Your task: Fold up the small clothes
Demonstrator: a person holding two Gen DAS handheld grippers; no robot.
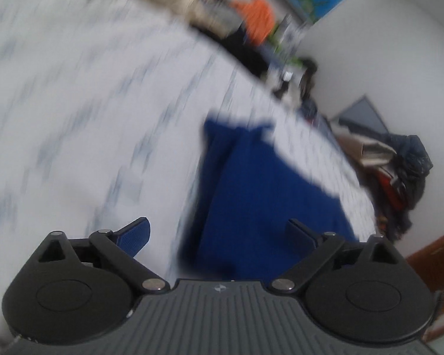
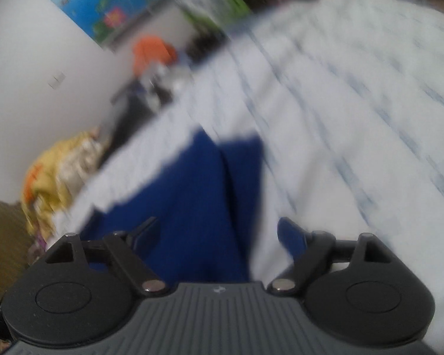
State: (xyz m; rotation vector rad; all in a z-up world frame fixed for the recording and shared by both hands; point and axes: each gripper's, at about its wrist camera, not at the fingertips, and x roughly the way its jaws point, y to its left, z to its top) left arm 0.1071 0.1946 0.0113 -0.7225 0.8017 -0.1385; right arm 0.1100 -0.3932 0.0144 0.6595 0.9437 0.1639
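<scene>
A dark blue garment (image 1: 251, 183) lies flat on a bed with a white, blue-patterned sheet (image 1: 83, 112). In the left wrist view my left gripper (image 1: 219, 233) stands open above the near end of the cloth, nothing between its blue-padded fingers (image 1: 139, 232). The same blue garment (image 2: 192, 189) fills the lower middle of the right wrist view. My right gripper (image 2: 219, 233) is open over it, one finger above the cloth and the other over the sheet (image 2: 355, 103). Both views are blurred by motion.
Beyond the bed's far edge lies clutter: an orange item (image 1: 257, 19), dark clothes (image 1: 408, 165) and a yellow bundle (image 2: 59, 168) by the white wall. A colourful picture (image 2: 109, 0) hangs on the wall. A wooden edge (image 1: 435, 254) shows at the right.
</scene>
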